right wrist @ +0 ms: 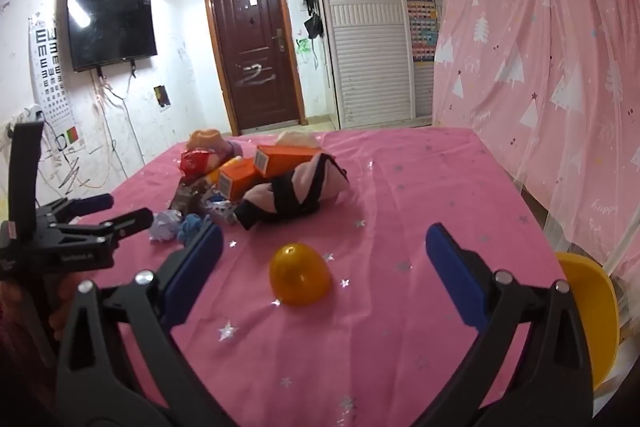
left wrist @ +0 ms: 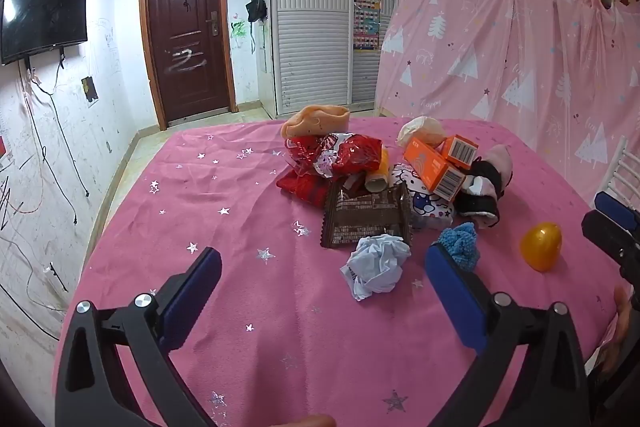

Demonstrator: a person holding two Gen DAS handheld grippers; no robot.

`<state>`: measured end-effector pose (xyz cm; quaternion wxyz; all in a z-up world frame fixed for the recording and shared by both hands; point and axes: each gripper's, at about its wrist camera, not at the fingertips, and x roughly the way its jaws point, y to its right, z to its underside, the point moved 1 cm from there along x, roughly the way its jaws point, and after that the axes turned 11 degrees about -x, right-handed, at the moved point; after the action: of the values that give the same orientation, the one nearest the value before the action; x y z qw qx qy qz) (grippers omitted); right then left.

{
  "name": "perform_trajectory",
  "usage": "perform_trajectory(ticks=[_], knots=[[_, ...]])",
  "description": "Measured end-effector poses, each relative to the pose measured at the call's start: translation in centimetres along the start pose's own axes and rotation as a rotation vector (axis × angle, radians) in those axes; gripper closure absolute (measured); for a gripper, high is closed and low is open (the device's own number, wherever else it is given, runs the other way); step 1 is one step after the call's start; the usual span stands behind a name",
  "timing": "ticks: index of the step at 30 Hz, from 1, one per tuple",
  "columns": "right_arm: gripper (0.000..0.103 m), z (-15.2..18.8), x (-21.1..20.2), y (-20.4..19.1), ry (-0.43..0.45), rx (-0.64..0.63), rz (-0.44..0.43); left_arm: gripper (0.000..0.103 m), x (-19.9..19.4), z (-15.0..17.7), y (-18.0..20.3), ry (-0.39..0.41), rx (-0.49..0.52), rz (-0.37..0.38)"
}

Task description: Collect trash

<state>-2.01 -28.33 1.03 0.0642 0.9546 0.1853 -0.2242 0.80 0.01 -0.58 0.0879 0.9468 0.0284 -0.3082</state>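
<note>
Left gripper (left wrist: 320, 279): jaws wide, nothing between the pads, tilted down over the near part of the pink cloth (left wrist: 240, 195).
Right gripper (right wrist: 324, 259): also spread wide and empty, tilted down over the right side of the cloth.
Paper ball (left wrist: 376, 267): crumpled white paper, nearest piece of trash, lying just ahead of the left gripper and between its fingers in the left view.
Brown wrapper (left wrist: 366, 217): flat on the cloth just beyond the paper ball, at the near edge of the pile.
Red foil (left wrist: 344, 155): crinkled wrapper at the far left of the pile.
Orange boxes (left wrist: 436, 167): two cartons resting on the pile's far right.
Yellow egg (right wrist: 300, 275): plastic capsule alone on the cloth, apart from the pile, centred ahead of the right gripper.
Socks and cloth bits: a blue sock (left wrist: 460, 245), a pink-and-black sock (right wrist: 296, 187) and other soft items are mixed in; these look like non-trash.
Progress: judged at the start; nothing is held, and every piece of trash lies on the cloth.
Left: all of it, probably the paper ball first.
Only in right view: a yellow bin-like rim (right wrist: 592, 315) at the near right edge, perhaps the trash container, though that is uncertain.
Only in left view: the wrapper's print and the Hello Kitty item under the boxes.
</note>
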Motion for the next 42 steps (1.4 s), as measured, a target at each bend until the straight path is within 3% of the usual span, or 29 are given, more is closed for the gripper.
perform_trajectory(ticks=[42], knots=[[0.006, -0.09, 0.26, -0.57, 0.000, 0.000, -0.002, 0.008, 0.00, 0.00, -0.02, 0.002, 0.004, -0.002]])
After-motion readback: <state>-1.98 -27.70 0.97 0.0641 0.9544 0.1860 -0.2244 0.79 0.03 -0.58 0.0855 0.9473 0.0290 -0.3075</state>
